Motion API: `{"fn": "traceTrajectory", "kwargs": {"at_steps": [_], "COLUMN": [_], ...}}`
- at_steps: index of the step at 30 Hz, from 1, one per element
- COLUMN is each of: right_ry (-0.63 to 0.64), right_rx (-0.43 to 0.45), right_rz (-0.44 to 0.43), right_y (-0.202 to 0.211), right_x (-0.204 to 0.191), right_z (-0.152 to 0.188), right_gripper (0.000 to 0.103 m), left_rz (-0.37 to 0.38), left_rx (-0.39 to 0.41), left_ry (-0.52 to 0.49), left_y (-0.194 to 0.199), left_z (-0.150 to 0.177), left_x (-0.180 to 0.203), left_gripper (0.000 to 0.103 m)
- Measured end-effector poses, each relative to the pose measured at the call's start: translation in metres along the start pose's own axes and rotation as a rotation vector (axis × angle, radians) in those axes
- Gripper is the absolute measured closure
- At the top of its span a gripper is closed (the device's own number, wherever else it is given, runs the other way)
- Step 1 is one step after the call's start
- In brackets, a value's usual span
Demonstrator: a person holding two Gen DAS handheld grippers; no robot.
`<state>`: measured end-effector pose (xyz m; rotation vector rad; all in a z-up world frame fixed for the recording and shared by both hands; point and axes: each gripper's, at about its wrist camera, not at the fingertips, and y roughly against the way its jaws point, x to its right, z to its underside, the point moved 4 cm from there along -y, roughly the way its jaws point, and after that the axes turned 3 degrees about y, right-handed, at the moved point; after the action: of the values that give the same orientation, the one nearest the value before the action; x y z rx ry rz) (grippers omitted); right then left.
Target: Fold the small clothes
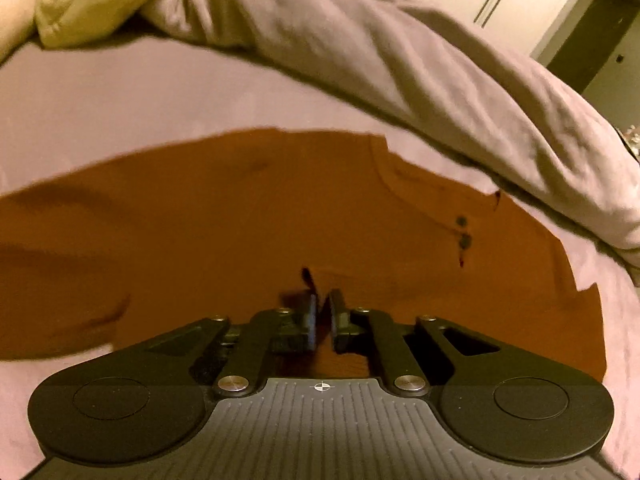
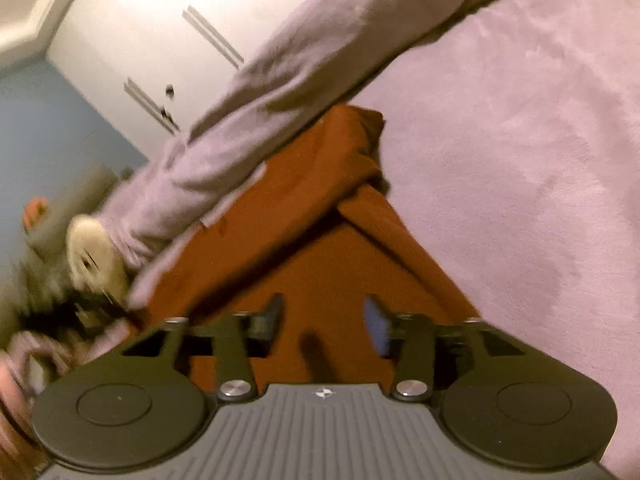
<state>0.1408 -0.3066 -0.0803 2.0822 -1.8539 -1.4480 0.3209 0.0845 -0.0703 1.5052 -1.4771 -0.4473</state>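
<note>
A small rust-orange garment (image 1: 224, 216) with dark buttons near its neck lies spread flat on a lilac bed sheet (image 1: 120, 92). My left gripper (image 1: 322, 312) is low over its near middle, jaws almost closed with a narrow gap and orange cloth showing between them; whether it pinches the cloth is unclear. In the right wrist view the same garment (image 2: 304, 240) runs away from the camera, with a folded, bunched part at its far end. My right gripper (image 2: 322, 316) is open over the garment, nothing between its fingers.
A rumpled lilac blanket (image 1: 400, 60) lies in a ridge behind the garment and also shows in the right wrist view (image 2: 248, 120). A pale yellow pillow (image 1: 92, 4) sits at the far left. White wardrobe doors (image 2: 160, 40) stand beyond the bed.
</note>
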Motion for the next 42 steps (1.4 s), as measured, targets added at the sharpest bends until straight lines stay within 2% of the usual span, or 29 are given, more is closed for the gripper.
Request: {"fn": "traceTrajectory", "kwargs": {"at_steps": [2,4,6,9,10,11,13,17,21,24,26,31,36,38,40,42], "right_ry": [-0.020,-0.043,-0.094,-0.168,-0.201,-0.236,-0.295,-0.355,-0.356,-0.341,-0.351,-0.316,-0.291,-0.241,-0.190,-0.144], "right_rx": [0.026,0.037,0.050,0.073,0.080,0.087,0.099,0.126,0.129,0.129,0.125,0.118,0.092,0.076,0.063,0.050], "right_rz": [-0.009,-0.006,-0.020,-0.028,-0.028,-0.028,-0.044,-0.057,-0.064,-0.058,-0.063,-0.053,-0.011,0.037,0.095,0.146], "right_y": [-0.004,-0.012,-0.022,-0.038,-0.043,-0.048,-0.056,-0.068,-0.075,-0.076,-0.076,-0.076,-0.082,-0.086,-0.091,-0.095], "right_x": [-0.003,-0.003,-0.002,0.003,0.006,0.009,0.014,0.017,0.016,0.016,0.019,0.013,0.006,0.000,-0.004,-0.004], "right_z": [-0.010,-0.020,-0.030,-0.042,-0.045,-0.047,-0.052,-0.058,-0.061,-0.061,-0.061,-0.059,-0.060,-0.061,-0.061,-0.061], "right_gripper": [0.040,0.040,0.040,0.041,0.044,0.046,0.050,0.061,0.061,0.061,0.061,0.061,0.062,0.069,0.091,0.096], "left_rz": [0.020,0.062,0.086,0.096,0.095,0.094,0.088,0.094,0.130,0.092,0.079,-0.012,-0.050,-0.070,-0.092,-0.100], "left_rx": [-0.014,-0.027,-0.036,-0.038,-0.035,-0.034,-0.056,-0.029,0.050,0.122,0.146,0.167,0.120,0.100,0.092,0.102], "left_ry": [0.007,0.006,-0.002,0.004,0.002,-0.003,0.000,0.014,0.013,-0.019,-0.005,-0.026,-0.009,-0.030,-0.053,-0.071], "left_y": [-0.005,-0.009,-0.013,-0.019,-0.020,-0.020,-0.029,-0.025,-0.003,0.014,0.018,0.014,-0.007,-0.016,-0.024,-0.024], "left_z": [0.002,0.004,0.005,0.002,0.001,0.000,-0.001,-0.006,-0.027,-0.046,-0.058,-0.064,-0.050,-0.043,-0.038,-0.034], "left_x": [-0.003,-0.004,-0.004,-0.003,-0.002,0.000,0.004,0.008,0.007,0.002,-0.006,-0.026,-0.037,-0.035,-0.034,-0.033], "left_gripper": [0.059,0.043,0.038,0.041,0.052,0.072,0.097,0.097,0.097,0.097,0.097,0.097,0.097,0.097,0.097,0.097]}}
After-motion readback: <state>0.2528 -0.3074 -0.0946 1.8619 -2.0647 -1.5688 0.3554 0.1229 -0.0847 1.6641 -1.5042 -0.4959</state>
